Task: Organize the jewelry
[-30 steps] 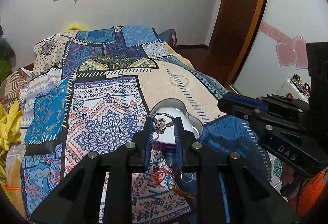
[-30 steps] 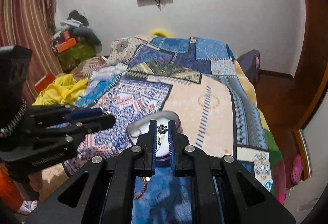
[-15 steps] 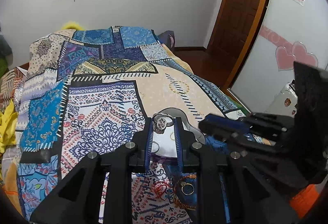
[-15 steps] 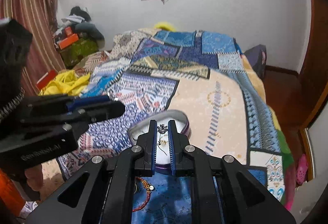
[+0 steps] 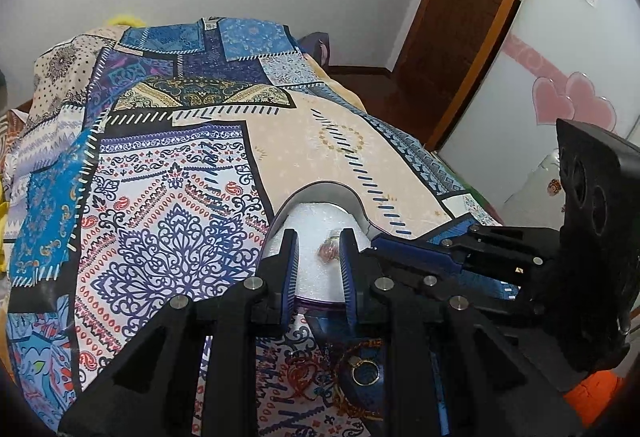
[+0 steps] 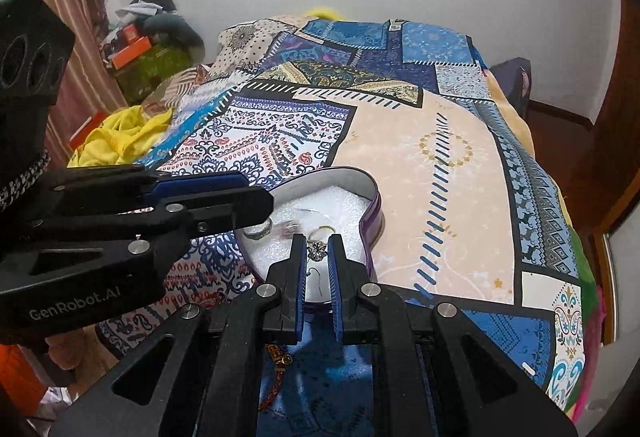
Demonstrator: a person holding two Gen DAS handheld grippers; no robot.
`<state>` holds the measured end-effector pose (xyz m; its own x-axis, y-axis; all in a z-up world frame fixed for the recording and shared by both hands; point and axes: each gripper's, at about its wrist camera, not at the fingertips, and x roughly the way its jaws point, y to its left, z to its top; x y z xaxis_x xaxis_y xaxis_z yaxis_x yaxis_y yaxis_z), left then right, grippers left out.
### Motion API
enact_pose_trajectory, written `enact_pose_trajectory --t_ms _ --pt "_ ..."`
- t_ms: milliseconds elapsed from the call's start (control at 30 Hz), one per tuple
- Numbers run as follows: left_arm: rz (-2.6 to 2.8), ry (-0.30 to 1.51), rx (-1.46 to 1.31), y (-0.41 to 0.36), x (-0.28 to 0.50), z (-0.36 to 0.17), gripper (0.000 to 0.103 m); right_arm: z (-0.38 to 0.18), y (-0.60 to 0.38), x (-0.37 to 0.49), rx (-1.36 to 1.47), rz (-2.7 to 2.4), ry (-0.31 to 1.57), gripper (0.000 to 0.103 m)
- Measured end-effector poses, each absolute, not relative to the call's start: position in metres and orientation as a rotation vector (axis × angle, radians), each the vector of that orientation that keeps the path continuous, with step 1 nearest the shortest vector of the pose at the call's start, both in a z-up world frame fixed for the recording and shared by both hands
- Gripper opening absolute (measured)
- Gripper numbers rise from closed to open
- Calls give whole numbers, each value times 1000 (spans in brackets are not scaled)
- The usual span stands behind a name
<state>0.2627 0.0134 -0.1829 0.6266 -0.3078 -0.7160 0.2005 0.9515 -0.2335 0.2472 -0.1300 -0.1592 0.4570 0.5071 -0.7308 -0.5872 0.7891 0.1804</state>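
White foam of the tin (image 6: 370, 215) lies under both tools.

The bedspread (image 6: 440, 165) is soft printed cloth, matt, a bit rumpled at the edges. The heart-shaped tin (image 6: 370, 213) looks like thin metal, glossy purple outside and dull grey inside, lined with white foam (image 5: 320, 229) that's grainy and matt. The rings (image 6: 258, 228) on it are shiny metal. Both grippers, left (image 5: 318, 249) and right (image 6: 318, 253), are matt black plastic with bright steel screws and blue rubbery pads (image 6: 334, 269). At 2 o'clock in the left wrist view, the door (image 5: 460, 17) is glossy varnished wood.
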Motion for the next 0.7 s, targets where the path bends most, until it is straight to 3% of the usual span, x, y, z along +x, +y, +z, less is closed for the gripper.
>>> enact_pose_trajectory --t_ms 433,567,700 --pt "-263 837 -134 19 251 -174 19 -158 -128 247 -122 641 887 10" --pt "-243 830 -135 24 244 -168 19 -151 -130 243 -129 621 871 22" --pt "-227 825 -134 28 237 -163 20 -140 -132 237 -127 619 844 24"
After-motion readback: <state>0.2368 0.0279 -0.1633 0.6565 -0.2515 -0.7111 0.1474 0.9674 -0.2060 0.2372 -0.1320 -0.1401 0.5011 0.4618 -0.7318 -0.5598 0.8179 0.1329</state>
